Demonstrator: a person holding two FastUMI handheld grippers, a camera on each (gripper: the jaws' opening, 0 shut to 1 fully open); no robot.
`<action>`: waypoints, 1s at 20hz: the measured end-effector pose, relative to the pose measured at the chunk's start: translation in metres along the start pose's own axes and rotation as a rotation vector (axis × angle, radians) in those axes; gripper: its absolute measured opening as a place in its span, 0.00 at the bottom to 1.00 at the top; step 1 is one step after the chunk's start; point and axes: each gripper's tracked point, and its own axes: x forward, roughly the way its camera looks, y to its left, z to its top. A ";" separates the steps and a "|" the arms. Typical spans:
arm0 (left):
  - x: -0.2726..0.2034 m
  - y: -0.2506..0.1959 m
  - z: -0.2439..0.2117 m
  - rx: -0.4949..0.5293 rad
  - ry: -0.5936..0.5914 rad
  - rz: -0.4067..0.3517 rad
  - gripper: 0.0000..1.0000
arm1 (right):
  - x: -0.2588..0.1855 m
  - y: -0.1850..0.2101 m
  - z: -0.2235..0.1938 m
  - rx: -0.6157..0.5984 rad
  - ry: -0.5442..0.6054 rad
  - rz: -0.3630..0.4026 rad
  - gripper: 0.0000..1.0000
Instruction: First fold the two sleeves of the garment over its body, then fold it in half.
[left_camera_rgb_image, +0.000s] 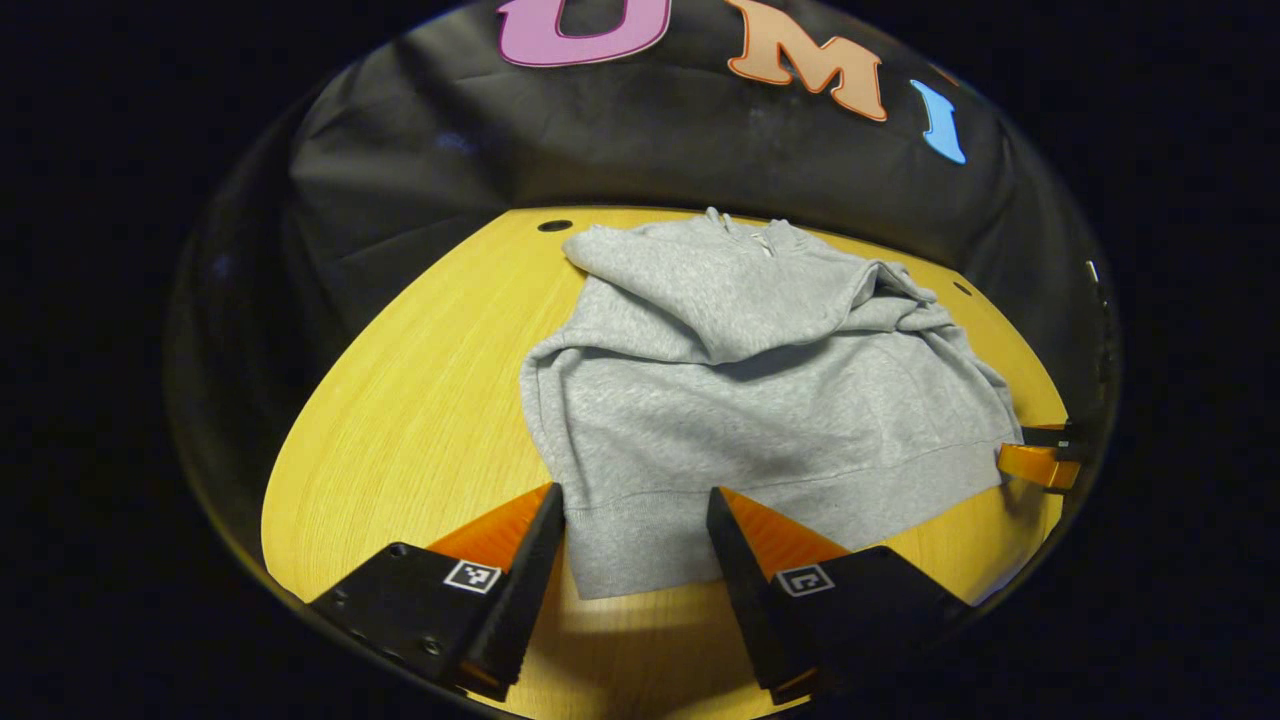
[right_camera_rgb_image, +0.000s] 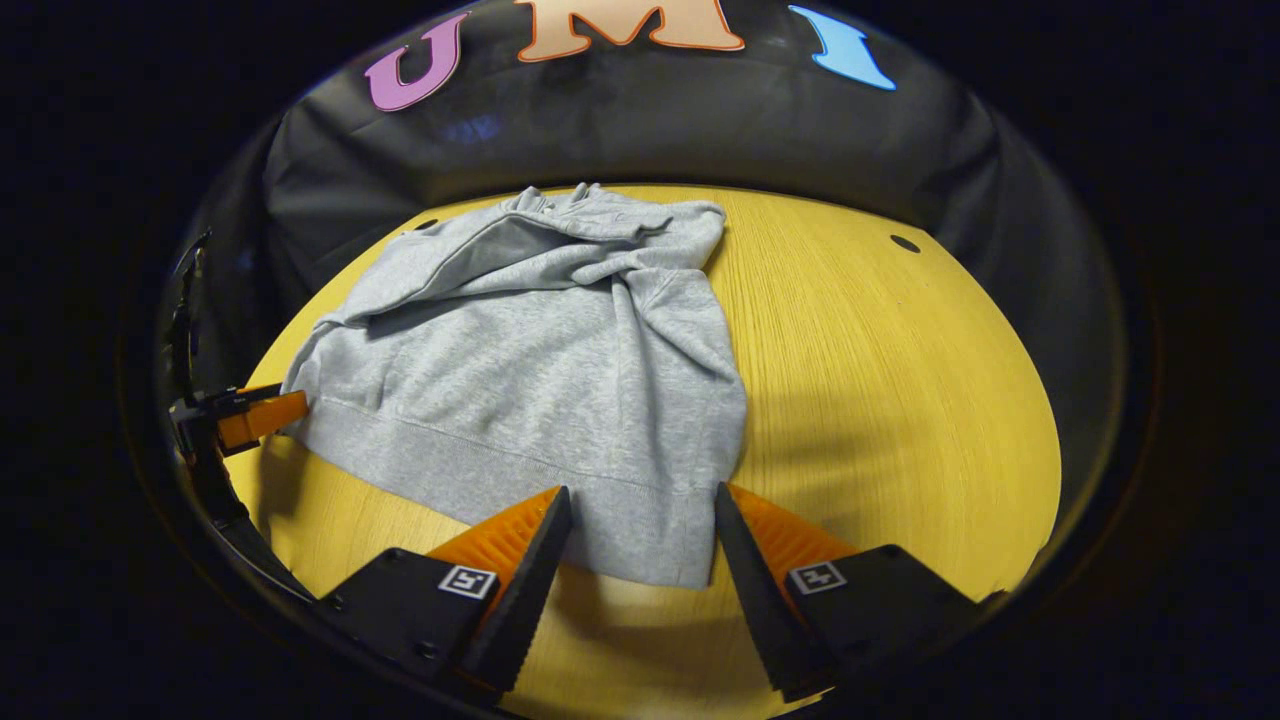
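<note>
Since both sleeves (left_camera_rgb_image: 720, 300) already lie folded across the top of the grey sweatshirt (left_camera_rgb_image: 760, 400), the first part of the job looks done. What is left is the big fold, bottom up to top, to make it half as long. That fold has not started, because the bottom band lies flat on the yellow table (left_camera_rgb_image: 420, 400).

In the left gripper view, the left gripper (left_camera_rgb_image: 636, 540) sits low at the near left corner of the bottom band. Its two fingers are wide apart, one on each side of that corner. The cloth lies between them, but they are not pinching it yet, as far as I can tell.

In the right gripper view, the right gripper (right_camera_rgb_image: 640, 540) is at the other bottom corner. Its fingers are wide apart too, with the corner of the band in the gap. That same gripper peeks in at the far right of the left gripper view, just beside the band's end.

The sweatshirt (right_camera_rgb_image: 540, 370) lies in the middle of the table, neck end far away by the black wall, bottom end close to both grippers. I think each one next has to close on its corner, so the bottom can be lifted and carried over to the neck
</note>
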 end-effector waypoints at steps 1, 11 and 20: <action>0.002 -0.003 0.001 0.006 0.006 -0.021 0.71 | 0.002 0.003 0.000 0.006 0.003 0.010 0.74; 0.004 -0.018 0.007 -0.085 0.103 -0.064 0.00 | 0.000 0.025 -0.001 0.082 0.096 0.051 0.04; -0.004 -0.018 0.000 -0.116 0.159 -0.091 0.00 | -0.003 0.020 0.000 0.098 0.136 0.116 0.04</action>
